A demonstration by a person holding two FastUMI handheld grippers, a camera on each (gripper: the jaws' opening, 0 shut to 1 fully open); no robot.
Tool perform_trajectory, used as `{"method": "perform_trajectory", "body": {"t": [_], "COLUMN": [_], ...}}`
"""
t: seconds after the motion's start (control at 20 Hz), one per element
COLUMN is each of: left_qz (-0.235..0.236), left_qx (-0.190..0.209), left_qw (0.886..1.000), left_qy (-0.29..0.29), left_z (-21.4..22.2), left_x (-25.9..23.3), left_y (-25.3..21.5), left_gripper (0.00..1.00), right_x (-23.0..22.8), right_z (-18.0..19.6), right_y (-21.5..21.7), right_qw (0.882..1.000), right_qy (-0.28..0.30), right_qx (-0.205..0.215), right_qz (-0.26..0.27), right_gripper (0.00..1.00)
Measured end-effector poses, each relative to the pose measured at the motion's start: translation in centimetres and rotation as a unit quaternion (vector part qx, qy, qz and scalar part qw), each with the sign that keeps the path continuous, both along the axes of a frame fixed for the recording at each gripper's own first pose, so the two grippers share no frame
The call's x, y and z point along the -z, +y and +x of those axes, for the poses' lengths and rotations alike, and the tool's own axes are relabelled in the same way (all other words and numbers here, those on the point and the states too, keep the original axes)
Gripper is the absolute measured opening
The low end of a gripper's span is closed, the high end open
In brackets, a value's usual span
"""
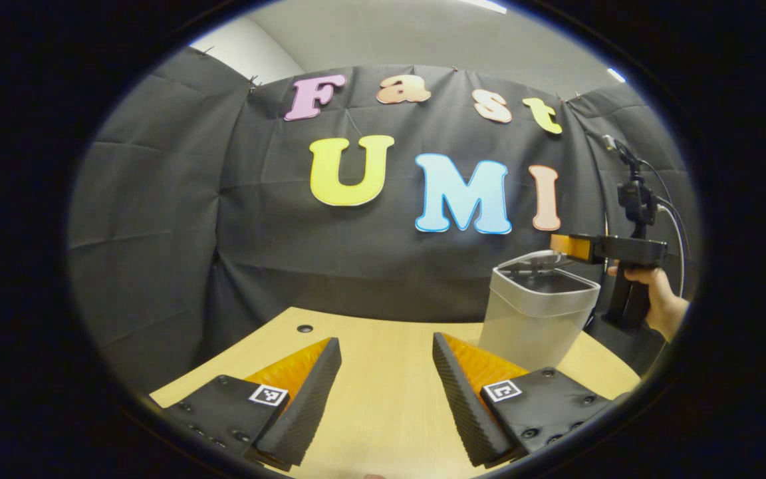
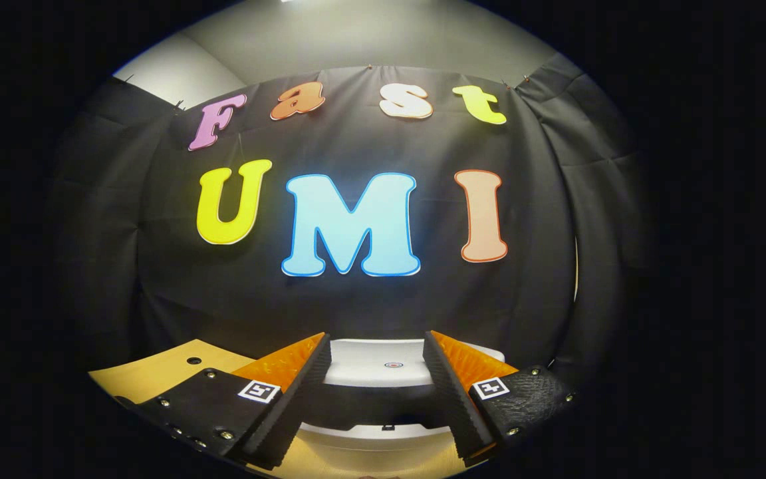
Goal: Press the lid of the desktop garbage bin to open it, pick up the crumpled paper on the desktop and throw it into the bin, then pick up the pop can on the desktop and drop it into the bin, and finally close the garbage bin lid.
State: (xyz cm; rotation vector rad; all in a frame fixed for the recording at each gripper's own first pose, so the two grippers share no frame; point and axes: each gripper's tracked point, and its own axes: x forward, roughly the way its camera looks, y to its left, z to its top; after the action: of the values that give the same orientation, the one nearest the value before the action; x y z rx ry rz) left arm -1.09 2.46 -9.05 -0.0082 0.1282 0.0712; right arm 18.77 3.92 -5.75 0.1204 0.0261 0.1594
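Left gripper view: left gripper (image 1: 386, 392) hangs low over the pale wooden table (image 1: 383, 332), its two ribbed wedge-shaped fingers (image 1: 310, 399) well apart with nothing between them. Bin (image 1: 534, 313) stands to the right on the table, a tapered, frosted plastic tub with rounded corners and a dark rim; its lid (image 1: 536, 258) stands up at the back, mouth open. Right gripper (image 1: 569, 246) is level above the bin's mouth, held by a hand (image 1: 662, 303) on a pistol grip. A small round hole (image 1: 304, 328) marks the table's far left.

Right gripper view: right gripper (image 2: 376, 392) has its ribbed fingers (image 2: 453, 392) spread, empty. Between them lies the bin (image 2: 383, 436), dark opening below, smooth white lid (image 2: 383, 362) raised behind, table (image 2: 157, 372) at left.
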Motion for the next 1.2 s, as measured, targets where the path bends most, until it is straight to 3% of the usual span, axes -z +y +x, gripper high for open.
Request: {"method": "perform_trajectory", "body": {"t": [0.15, 0.25, 1.0, 1.05, 1.2], "left_qz": [0.002, 0.003, 0.001, 0.002, 0.007], "left_qx": [-0.003, -0.003, -0.01, -0.01, -0.008], "left_qw": [1.0, 1.0, 1.0, 1.0, 1.0], "left_qy": [-0.002, -0.002, 0.0, 0.001, 0.003], "left_z": [0.0, -0.1, 1.1, 1.1, 1.7], "left_x": [-0.1, -0.2, 0.3, 0.3, 0.4], "left_y": [0.2, 0.4, 0.0, -0.1, -0.3], "left_gripper": [0.94, 0.94, 0.94, 0.89, 0.94], "right_x": [2.2, 3.4, 5.6, 5.5, 5.7], "right_z": [-0.2, -0.3, 2.5, 2.5, 2.7], "right_y": [-0.1, 0.0, 0.2, 0.2, 0.3], "right_qw": [1.0, 1.0, 1.0, 1.0, 1.0], "right_qy": [0.017, 0.026, 0.006, 0.001, -0.018], "right_qx": [0.005, 0.005, 0.004, 0.002, 0.002], "right_qz": [0.005, 0.01, -0.003, 0.002, 0.006], "right_gripper": [0.9, 0.98, 0.98, 0.98, 0.98]}}
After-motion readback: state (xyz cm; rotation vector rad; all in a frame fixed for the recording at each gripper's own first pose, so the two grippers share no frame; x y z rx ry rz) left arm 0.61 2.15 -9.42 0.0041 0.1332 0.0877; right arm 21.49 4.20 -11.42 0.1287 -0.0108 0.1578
